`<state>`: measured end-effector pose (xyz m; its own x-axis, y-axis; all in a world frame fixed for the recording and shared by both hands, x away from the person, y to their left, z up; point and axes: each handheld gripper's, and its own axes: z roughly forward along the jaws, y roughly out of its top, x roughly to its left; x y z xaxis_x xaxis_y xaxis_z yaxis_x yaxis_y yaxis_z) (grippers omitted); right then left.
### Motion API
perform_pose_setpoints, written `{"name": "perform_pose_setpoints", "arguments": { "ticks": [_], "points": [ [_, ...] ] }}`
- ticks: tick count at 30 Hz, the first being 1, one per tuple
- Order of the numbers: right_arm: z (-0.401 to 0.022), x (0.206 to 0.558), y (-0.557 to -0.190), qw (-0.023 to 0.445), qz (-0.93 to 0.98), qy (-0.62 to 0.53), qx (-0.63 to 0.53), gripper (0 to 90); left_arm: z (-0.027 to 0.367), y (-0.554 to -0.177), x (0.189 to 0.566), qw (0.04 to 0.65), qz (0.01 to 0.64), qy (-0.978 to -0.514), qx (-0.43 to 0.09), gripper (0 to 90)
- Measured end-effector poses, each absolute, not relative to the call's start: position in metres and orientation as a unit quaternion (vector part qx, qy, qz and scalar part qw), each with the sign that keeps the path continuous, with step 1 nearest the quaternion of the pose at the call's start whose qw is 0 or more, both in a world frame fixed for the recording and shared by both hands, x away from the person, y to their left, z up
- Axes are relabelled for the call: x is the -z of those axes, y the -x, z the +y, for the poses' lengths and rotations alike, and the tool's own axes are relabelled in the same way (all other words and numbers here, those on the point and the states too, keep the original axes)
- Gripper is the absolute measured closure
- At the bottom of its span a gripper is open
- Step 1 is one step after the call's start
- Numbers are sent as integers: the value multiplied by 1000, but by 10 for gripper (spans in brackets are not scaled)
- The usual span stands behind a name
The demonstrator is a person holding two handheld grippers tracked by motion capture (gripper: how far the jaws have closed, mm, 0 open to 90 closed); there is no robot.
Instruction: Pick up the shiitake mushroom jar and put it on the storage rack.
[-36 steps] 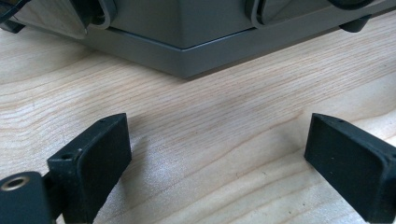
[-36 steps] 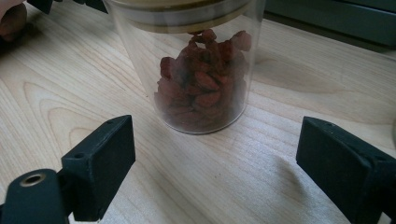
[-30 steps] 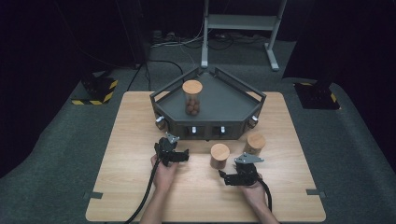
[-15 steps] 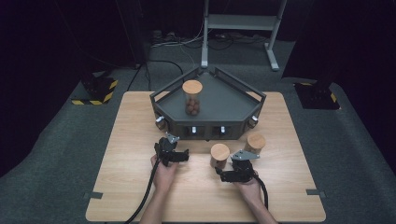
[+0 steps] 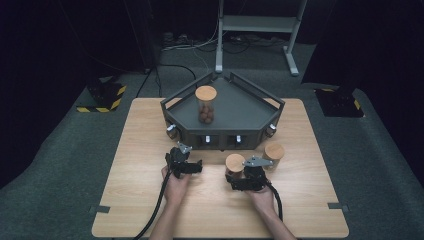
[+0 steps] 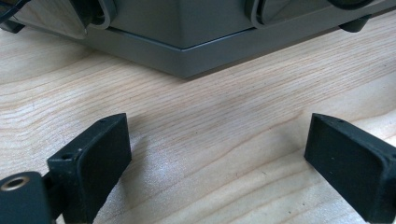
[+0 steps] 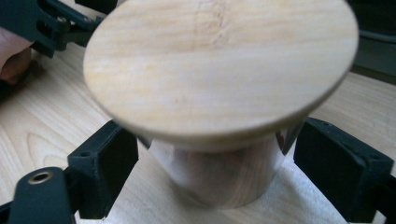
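A clear jar with a round wooden lid [image 5: 235, 162] stands on the wooden table in front of the dark tray [image 5: 250, 107]. My right gripper [image 5: 236, 174] straddles it. In the right gripper view its black jaws flank the jar's body [image 7: 219, 182] under the lid [image 7: 219, 70]. They have just been closing on it, and a thin gap still seems to remain at each pad. My left gripper [image 5: 181, 154] rests low on the table to the left, open and with nothing between its jaws [image 6: 219, 158], pointing at the tray's base [image 6: 196, 51].
A second lidded jar [image 5: 273, 151] stands right of the first, close to the tray. A third jar [image 5: 205, 102] holding brown balls stands on the tray. The tray's front wall carries small knobs. The other hand and left gripper [image 7: 51, 23] lie beyond the jar.
My right gripper has moved left and forward up to the nearer jar, and its jaws now sit around it. The left hand has stayed put.
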<state>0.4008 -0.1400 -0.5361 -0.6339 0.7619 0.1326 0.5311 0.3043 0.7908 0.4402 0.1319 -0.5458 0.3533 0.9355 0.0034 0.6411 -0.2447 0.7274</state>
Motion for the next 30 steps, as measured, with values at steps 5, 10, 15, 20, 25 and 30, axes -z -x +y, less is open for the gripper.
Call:
{"name": "perform_pose_setpoints", "arguments": {
  "ticks": [5,10,15,20,25,30],
  "points": [
    [-138,537,-402,137,794,-408,-428,158,132,-440,546,326,522,-755,-227,71],
    [-138,537,-403,138,792,-410,-430,166,132,-440,546,325,521,-755,-227,70],
    [-136,534,-404,142,791,-407,-434,182,132,-440,546,325,521,-755,-227,70],
    [-134,535,-405,143,791,-406,-434,194,132,-440,546,325,521,-755,-227,70],
    [-133,535,-405,149,790,-407,-434,209,132,-440,546,326,521,-755,-227,70],
    [-132,534,-404,156,790,-405,-433,217,132,-440,546,325,521,-755,-227,70]
  ]
}}
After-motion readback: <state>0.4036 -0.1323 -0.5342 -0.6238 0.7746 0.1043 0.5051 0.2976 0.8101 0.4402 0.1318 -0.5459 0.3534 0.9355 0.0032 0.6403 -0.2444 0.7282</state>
